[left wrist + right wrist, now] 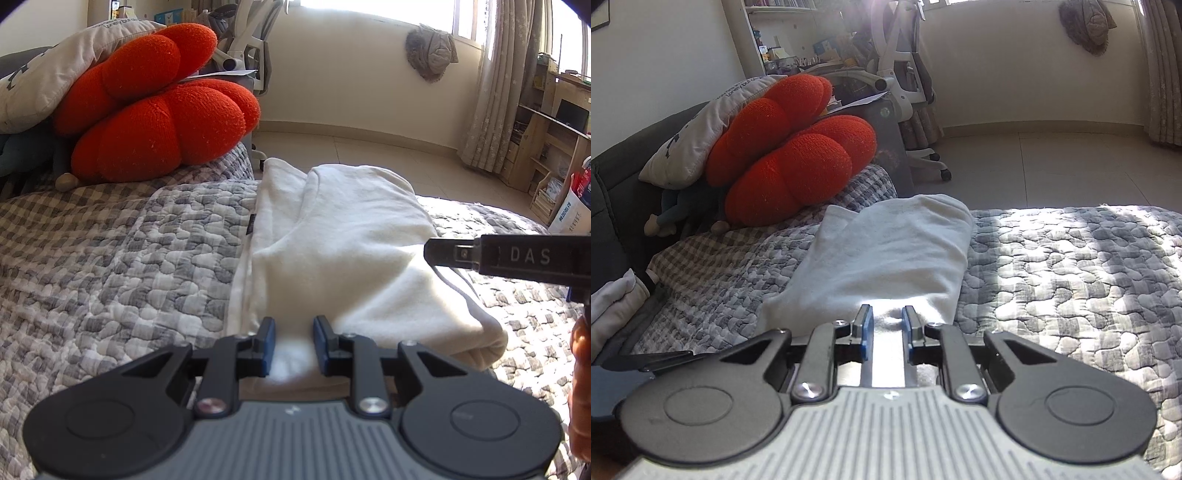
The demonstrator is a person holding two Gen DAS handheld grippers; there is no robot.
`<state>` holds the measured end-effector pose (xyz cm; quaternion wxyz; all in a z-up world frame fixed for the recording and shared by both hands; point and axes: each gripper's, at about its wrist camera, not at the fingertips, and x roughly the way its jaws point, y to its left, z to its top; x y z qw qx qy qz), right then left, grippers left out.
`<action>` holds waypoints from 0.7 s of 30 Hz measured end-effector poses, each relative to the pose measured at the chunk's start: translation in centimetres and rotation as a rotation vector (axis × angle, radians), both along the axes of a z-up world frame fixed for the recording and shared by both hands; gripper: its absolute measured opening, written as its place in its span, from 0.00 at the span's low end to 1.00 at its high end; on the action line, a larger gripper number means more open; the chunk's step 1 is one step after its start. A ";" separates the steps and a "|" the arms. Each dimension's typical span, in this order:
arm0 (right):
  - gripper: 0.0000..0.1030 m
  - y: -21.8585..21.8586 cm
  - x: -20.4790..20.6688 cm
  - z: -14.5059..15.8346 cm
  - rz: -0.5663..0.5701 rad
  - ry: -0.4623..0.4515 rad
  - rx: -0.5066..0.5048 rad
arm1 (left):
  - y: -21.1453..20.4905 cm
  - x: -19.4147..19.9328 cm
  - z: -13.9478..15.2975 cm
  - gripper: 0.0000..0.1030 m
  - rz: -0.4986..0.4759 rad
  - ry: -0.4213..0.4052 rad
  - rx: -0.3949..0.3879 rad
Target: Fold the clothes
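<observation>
A folded white garment (351, 240) (894, 251) lies on a grey checked quilt (110, 258) (1071, 277). In the left wrist view my left gripper (294, 338) sits at the garment's near edge, its blue pads pinching a bunch of the white cloth. My right gripper (430, 253) comes in from the right there and digs into the garment's right side. In the right wrist view my right gripper (887, 326) has its jaws narrow, with a ridge of the same white cloth pressed between the pads.
An orange pumpkin cushion (159, 110) (790, 162) leans on a grey pillow (44, 85) at the back left. Behind the garment the quilt ends and tiled floor (369, 147) begins. An office chair (901, 74) and wooden shelves (546, 140) stand beyond. More white fabric (613, 306) lies at the left edge.
</observation>
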<state>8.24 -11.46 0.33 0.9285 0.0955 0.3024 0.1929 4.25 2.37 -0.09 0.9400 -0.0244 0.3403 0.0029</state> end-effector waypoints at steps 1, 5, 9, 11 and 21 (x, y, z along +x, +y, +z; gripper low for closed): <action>0.16 0.1 0.5 -0.2 -0.012 0.006 0.000 | 0.0 0.0 0.0 0.24 -0.004 0.000 0.002; 0.15 0.5 2.0 -1.6 -0.047 0.019 0.017 | 0.1 0.0 0.0 0.24 -0.023 -0.001 0.010; 0.15 0.6 2.3 -1.7 -0.060 0.019 0.018 | 0.5 0.3 0.2 0.24 -0.032 0.019 -0.012; 0.15 0.5 2.1 -1.5 -0.063 0.020 0.030 | 0.8 0.5 0.3 0.24 -0.036 0.033 -0.031; 0.57 -2.7 -0.9 1.8 -0.050 0.042 0.142 | 5.6 0.8 2.7 0.36 0.019 0.118 -0.245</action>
